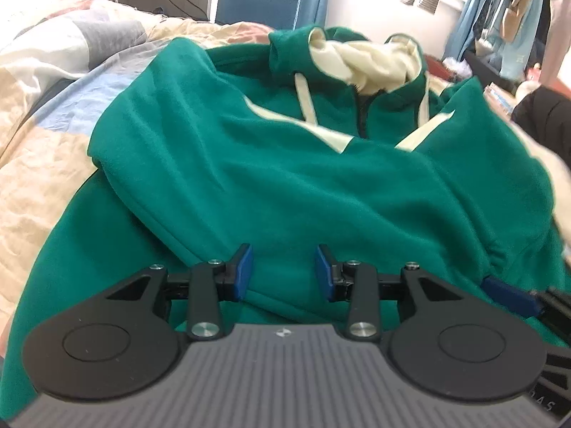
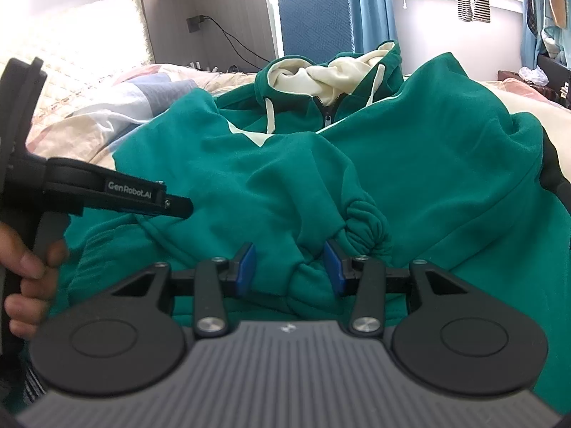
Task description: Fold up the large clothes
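A green hoodie [image 1: 285, 178] with a cream hood lining lies face up on the bed, hood [image 2: 321, 71] at the far end. Both sleeves are folded in across the chest. My left gripper [image 1: 284, 271] hovers open just over the lower front of the hoodie, nothing between its blue pads [image 1: 244, 271]. From the right wrist it shows side-on as the left gripper [image 2: 178, 208], held by a hand [image 2: 32, 271]. My right gripper [image 2: 289, 267] has bunched sleeve fabric [image 2: 289, 271] filling its jaws, with the gathered cuff [image 2: 364, 228] bulging beside the right pad.
The patchwork quilt [image 1: 53, 149] covers the bed to the left of the hoodie. A blue chair back [image 2: 314, 18] and curtains stand behind the bed. Hanging clothes [image 2: 474, 0] fill the far right. A dark garment [image 1: 546, 121] lies at the right edge.
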Demonstrator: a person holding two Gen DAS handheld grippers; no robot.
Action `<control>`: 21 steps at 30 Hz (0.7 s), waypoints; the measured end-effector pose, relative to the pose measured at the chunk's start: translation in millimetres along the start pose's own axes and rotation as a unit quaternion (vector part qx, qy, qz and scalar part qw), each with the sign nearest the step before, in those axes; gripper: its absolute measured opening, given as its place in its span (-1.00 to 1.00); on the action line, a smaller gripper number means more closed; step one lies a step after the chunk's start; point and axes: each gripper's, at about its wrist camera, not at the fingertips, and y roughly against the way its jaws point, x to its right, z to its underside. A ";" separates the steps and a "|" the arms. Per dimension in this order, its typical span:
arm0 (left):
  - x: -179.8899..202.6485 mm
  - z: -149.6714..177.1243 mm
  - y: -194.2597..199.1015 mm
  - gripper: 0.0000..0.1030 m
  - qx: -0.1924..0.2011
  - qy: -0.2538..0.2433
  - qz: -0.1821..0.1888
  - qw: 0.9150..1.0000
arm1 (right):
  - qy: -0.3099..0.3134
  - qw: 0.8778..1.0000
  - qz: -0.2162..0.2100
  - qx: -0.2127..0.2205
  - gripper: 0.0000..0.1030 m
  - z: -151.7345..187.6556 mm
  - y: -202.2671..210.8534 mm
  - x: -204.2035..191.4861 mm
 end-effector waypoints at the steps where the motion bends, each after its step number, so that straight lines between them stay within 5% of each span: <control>1: -0.4 -2.6 4.3 -0.12 0.004 0.005 0.002 1.000 | -0.009 1.000 -0.004 0.004 -0.14 -1.3 3.4 1.7; 3: -0.9 -10.5 17.0 0.10 0.026 0.020 0.008 0.999 | -0.029 0.999 -0.006 0.014 -0.12 -4.5 11.1 4.2; 9: -12.2 -48.1 31.7 0.23 0.066 0.090 0.065 0.992 | -0.083 0.996 -0.019 0.029 -0.07 -25.6 40.3 12.1; 12: -14.3 -68.1 22.6 0.24 0.063 0.096 0.073 0.991 | -0.093 0.995 -0.018 0.036 0.18 -44.6 41.1 18.0; 17: -26.7 -116.2 -16.0 0.26 0.066 0.107 0.087 0.988 | -0.076 0.995 0.002 0.066 0.62 -102.3 18.7 36.1; 21: -40.2 -156.8 -70.5 0.29 0.081 0.121 0.101 0.984 | -0.109 0.992 0.006 0.066 0.62 -147.3 -37.3 71.4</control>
